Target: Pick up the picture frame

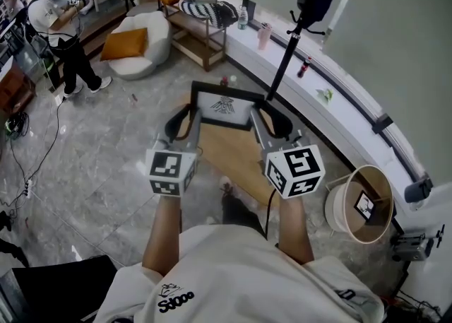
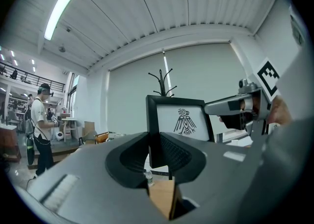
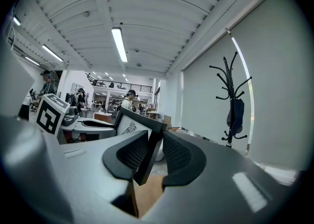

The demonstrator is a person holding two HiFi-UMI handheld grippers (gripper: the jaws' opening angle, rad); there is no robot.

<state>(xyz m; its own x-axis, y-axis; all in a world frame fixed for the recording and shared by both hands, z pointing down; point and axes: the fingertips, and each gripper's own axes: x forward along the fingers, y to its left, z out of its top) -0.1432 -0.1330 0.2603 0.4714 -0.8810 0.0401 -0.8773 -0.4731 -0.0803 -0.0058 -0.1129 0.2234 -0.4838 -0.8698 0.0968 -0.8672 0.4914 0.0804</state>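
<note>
A black picture frame (image 1: 222, 106) with a bird drawing on white is held upright in the air between both grippers. My left gripper (image 1: 189, 121) is shut on its left edge, and my right gripper (image 1: 258, 122) is shut on its right edge. In the left gripper view the frame (image 2: 182, 120) stands between the dark pads (image 2: 174, 153), with the right gripper (image 2: 235, 105) beyond it. From the right gripper view I see the frame (image 3: 128, 127) edge-on, pinched between the ribbed pads (image 3: 133, 153). The left gripper's marker cube (image 3: 49, 114) shows at its far side.
A low wooden table (image 1: 229, 153) lies under the frame. A black coat stand (image 1: 293, 28) rises just behind it, by the white window ledge (image 1: 339, 113). A round basket (image 1: 360, 205) is at right. A white chair (image 1: 141, 42), a wooden shelf (image 1: 201, 28) and a person (image 1: 60, 28) are at back left.
</note>
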